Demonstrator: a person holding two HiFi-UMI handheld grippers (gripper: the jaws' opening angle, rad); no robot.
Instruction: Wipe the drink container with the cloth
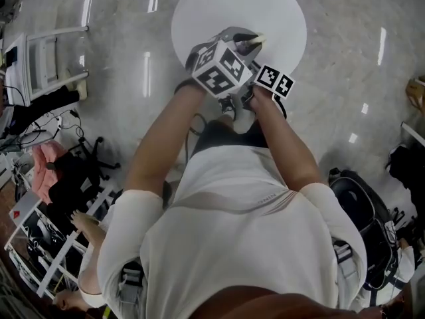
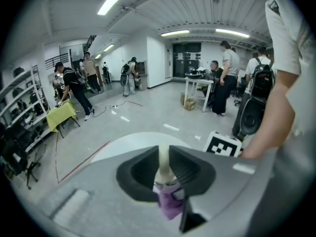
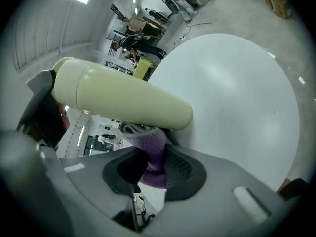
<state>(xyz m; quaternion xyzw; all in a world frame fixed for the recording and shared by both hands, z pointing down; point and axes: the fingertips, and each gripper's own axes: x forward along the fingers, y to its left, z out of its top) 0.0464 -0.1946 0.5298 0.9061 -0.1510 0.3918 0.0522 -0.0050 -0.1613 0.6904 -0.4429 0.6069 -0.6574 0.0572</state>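
A cream drink container (image 3: pixel 118 98) lies tilted across the right gripper view, above the round white table (image 3: pixel 237 83). My left gripper (image 2: pixel 164 154) is shut on it; its end (image 2: pixel 163 164) shows between the dark pads. A purple cloth (image 3: pixel 153 157) is bunched between the jaws of my right gripper (image 3: pixel 155 154), which is shut on it and presses it against the container's underside. In the head view both grippers meet over the table's near edge (image 1: pixel 199 5), and the container's tip (image 1: pixel 251 41) pokes out past the left gripper's marker cube (image 1: pixel 222 68).
White shelving (image 1: pixel 46 52) and a dark chair (image 1: pixel 80 165) stand on the floor to the left. A black backpack (image 1: pixel 362 201) lies to the right. Several people stand around a far table (image 2: pixel 200 80), and a yellow-green covered table (image 2: pixel 61 113) is at the left.
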